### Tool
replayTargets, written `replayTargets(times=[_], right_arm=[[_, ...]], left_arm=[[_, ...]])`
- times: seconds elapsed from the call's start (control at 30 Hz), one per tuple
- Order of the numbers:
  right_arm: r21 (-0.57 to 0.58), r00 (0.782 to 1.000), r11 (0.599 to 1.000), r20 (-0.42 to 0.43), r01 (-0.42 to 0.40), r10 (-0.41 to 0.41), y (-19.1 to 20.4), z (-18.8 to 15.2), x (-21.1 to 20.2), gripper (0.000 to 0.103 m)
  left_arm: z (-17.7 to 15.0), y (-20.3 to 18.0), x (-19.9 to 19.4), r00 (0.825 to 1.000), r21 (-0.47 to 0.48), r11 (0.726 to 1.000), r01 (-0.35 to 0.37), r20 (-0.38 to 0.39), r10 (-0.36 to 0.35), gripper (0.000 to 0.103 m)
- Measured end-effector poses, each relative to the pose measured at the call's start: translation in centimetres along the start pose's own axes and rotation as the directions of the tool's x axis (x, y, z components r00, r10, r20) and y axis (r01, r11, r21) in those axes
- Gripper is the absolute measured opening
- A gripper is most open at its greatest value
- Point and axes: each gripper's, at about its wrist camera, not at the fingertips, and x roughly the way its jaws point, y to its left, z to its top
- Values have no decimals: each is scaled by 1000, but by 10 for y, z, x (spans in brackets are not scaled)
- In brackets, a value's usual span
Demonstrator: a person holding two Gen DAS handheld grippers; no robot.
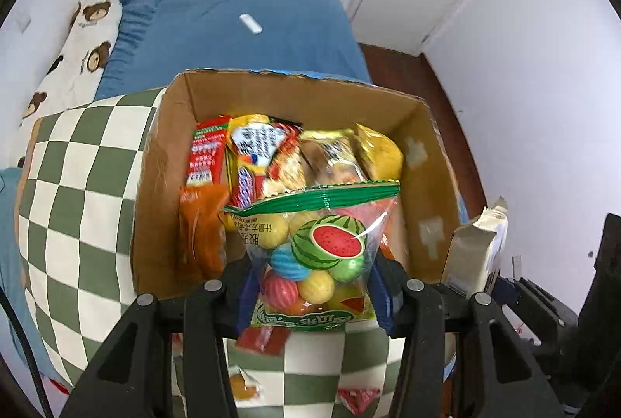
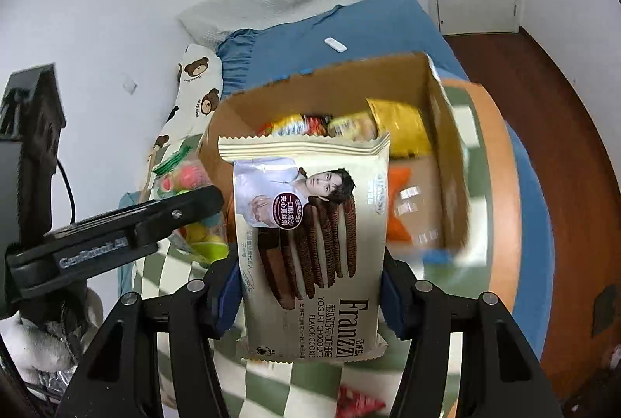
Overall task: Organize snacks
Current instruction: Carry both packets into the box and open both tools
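Held in the left gripper [image 1: 312, 295], pinched at its lower end: clear bag of coloured gumballs with watermelon print [image 1: 316, 251]. In the right gripper [image 2: 308, 295], likewise clamped: cream Franzzi cookie packet [image 2: 310, 243]. Both poised over the open brown cardboard box [image 1: 163, 185]. Best lowered upright into the bare front. Two packets carried; roughly six already stacked inside.

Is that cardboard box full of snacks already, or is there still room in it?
Partly full. The cardboard box has upright packets crowded along its far side, while bare cardboard floor still shows nearer the camera.
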Motion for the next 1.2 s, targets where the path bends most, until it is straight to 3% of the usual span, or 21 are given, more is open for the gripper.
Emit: replayTargets(times=[0.17, 0.33, 0.7, 0.73, 0.8, 0.9, 1.2], right_arm=[[9, 998, 1000, -52, 22, -22, 0, 30, 39, 61], [5, 991, 999, -123, 50, -49, -7, 37, 81, 61], [23, 967, 1000, -255, 19, -13, -12, 32, 140, 63], [32, 964, 999, -267, 17, -8, -13, 33, 144, 64], [41, 956, 999, -291, 29, -16, -14, 34, 152, 81], [31, 954, 998, -298, 50, -39, -13, 35, 156, 90], [5, 953, 993, -280, 119, -113, -18, 37, 148, 95]], left_arm=[[31, 18, 49, 993, -63, 998, -21, -114, 14, 46], [36, 33, 87, 976, -89, 995, -41, -216, 21, 46], [22, 47, 113, 953, -137, 990, -21, -304, -22, 46], [22, 48, 114, 951, -140, 990, -24, -308, -21, 49], [21, 50, 114, 952, -135, 990, -44, -306, 1, 55], [22, 51, 111, 958, -125, 991, -51, -285, 14, 85], [23, 50, 97, 965, -68, 990, -121, -240, 102, 85]])
